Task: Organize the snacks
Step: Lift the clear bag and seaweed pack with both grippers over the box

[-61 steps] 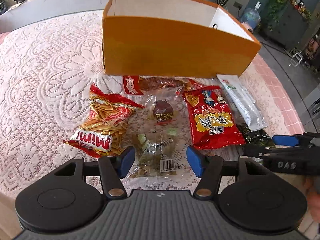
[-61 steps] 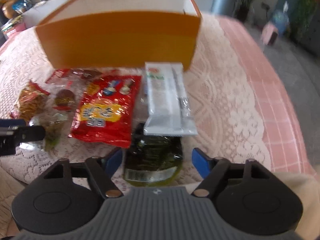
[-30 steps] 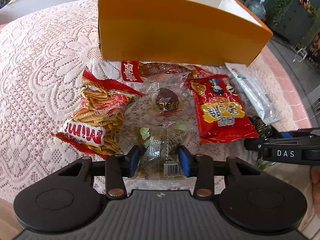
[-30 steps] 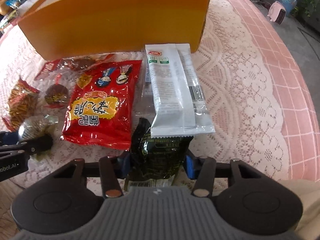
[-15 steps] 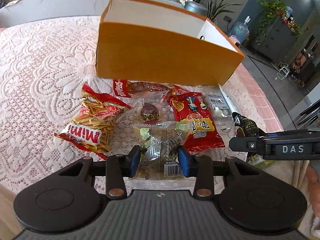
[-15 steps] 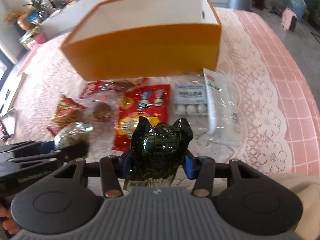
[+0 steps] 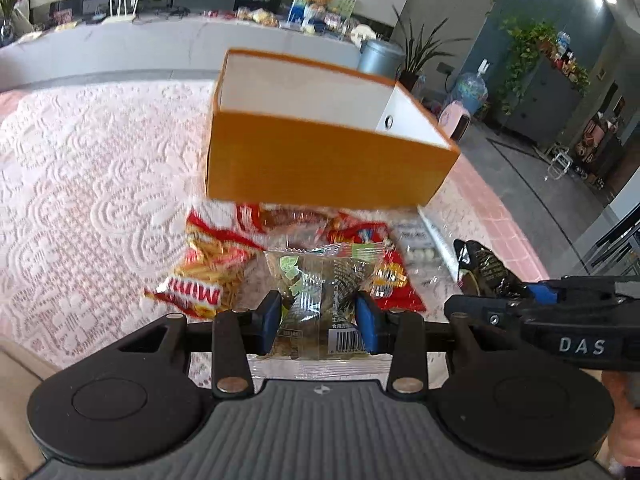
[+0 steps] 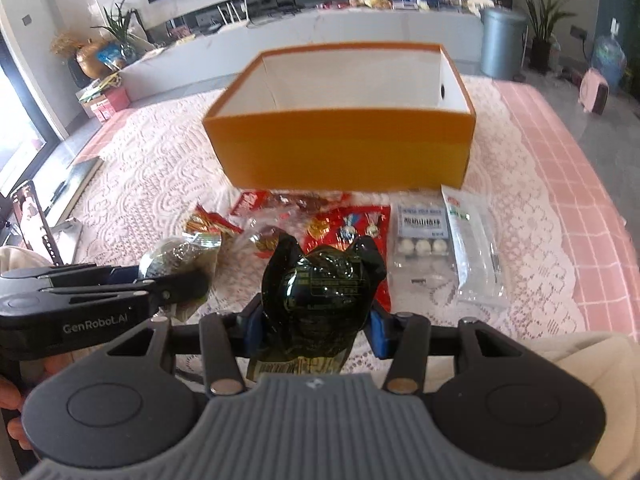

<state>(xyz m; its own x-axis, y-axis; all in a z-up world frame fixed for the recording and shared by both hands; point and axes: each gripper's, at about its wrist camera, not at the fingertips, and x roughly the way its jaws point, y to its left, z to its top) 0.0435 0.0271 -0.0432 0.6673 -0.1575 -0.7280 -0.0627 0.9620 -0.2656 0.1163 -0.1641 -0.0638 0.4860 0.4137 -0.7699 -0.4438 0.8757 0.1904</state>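
Snacks are held in both claws, the left claw (image 7: 316,316) pinching a clear crinkly packet (image 7: 320,300) and the right claw (image 8: 316,326) a dark glossy pouch (image 8: 320,296), with the open orange cardboard box (image 8: 344,152) straight ahead of both on the lace-covered bench (image 8: 160,184), its long side facing them.

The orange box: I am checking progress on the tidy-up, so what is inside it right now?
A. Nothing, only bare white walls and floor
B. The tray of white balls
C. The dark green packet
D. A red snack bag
A. The orange box shows only its white interior in the right wrist view, while the dark green packet sits clamped in the right gripper short of it.
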